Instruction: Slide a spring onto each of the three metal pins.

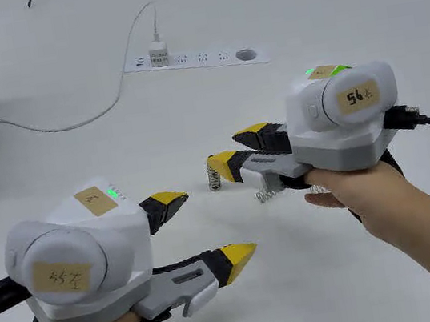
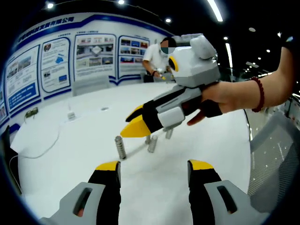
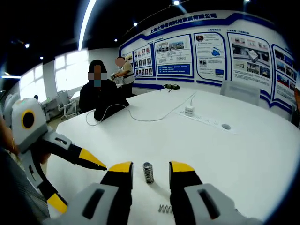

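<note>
A short metal pin with a spring around it (image 1: 214, 179) stands upright on the white table (image 1: 79, 173). In the right gripper view this sprung pin (image 3: 148, 172) stands just beyond the gap of my open right gripper (image 3: 151, 167), untouched. A loose spring (image 1: 266, 194) lies on the table under the right gripper (image 1: 233, 148), also visible as the loose spring (image 3: 164, 208). My left gripper (image 1: 209, 227) is open and empty, nearer me. Its own view shows the sprung pin (image 2: 121, 146) and small metal pieces (image 2: 152, 143) under the right gripper (image 2: 154, 112), too blurred to name.
A white power strip (image 1: 200, 58) with a plugged charger (image 1: 159, 54) and a trailing cable (image 1: 102, 109) lies at the back of the table. People (image 3: 99, 93) are at the far side. Bare table surrounds the pin.
</note>
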Demonstrator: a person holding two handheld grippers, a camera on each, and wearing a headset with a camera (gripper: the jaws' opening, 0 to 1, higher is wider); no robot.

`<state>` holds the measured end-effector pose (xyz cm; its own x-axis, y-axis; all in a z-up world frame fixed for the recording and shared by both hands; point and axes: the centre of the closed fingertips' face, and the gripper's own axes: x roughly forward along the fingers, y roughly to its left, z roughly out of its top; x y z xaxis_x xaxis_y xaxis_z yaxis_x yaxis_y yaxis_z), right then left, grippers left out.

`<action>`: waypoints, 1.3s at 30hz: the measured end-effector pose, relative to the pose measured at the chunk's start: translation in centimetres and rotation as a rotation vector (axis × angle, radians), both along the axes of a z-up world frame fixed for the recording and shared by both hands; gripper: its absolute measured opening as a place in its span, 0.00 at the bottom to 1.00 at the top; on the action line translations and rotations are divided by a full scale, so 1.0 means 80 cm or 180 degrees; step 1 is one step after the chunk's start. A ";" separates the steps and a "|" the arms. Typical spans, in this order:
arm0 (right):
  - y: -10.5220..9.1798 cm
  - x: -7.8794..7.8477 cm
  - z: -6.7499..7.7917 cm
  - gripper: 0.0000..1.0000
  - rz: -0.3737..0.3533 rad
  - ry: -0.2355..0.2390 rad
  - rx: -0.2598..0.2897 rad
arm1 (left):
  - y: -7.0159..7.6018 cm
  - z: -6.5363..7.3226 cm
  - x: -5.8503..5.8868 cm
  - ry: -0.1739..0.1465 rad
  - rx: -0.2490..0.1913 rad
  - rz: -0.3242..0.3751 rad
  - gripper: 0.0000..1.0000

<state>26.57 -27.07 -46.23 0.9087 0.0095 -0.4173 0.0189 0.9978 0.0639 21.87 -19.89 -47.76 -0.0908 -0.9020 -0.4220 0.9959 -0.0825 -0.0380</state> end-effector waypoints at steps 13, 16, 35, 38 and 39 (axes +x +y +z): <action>-0.011 -0.041 0.010 0.44 -0.0099 0.0025 0.0035 | -0.015 -0.004 -0.009 -0.0124 0.0033 -0.0098 0.57; -0.015 -0.050 0.011 0.45 -0.0139 0.0015 0.0060 | -0.018 -0.004 -0.010 -0.0134 0.0036 -0.0111 0.57; -0.032 -0.102 0.013 0.52 -0.0284 -0.0003 0.0081 | -0.051 -0.020 -0.009 -0.0247 0.0123 -0.0249 0.48; -0.032 -0.108 0.013 0.52 -0.0297 -0.0009 0.0083 | -0.057 -0.023 -0.009 -0.0249 0.0139 -0.0262 0.47; -0.033 -0.110 0.013 0.52 -0.0303 -0.0010 0.0075 | -0.060 -0.025 -0.009 -0.0252 0.0142 -0.0267 0.47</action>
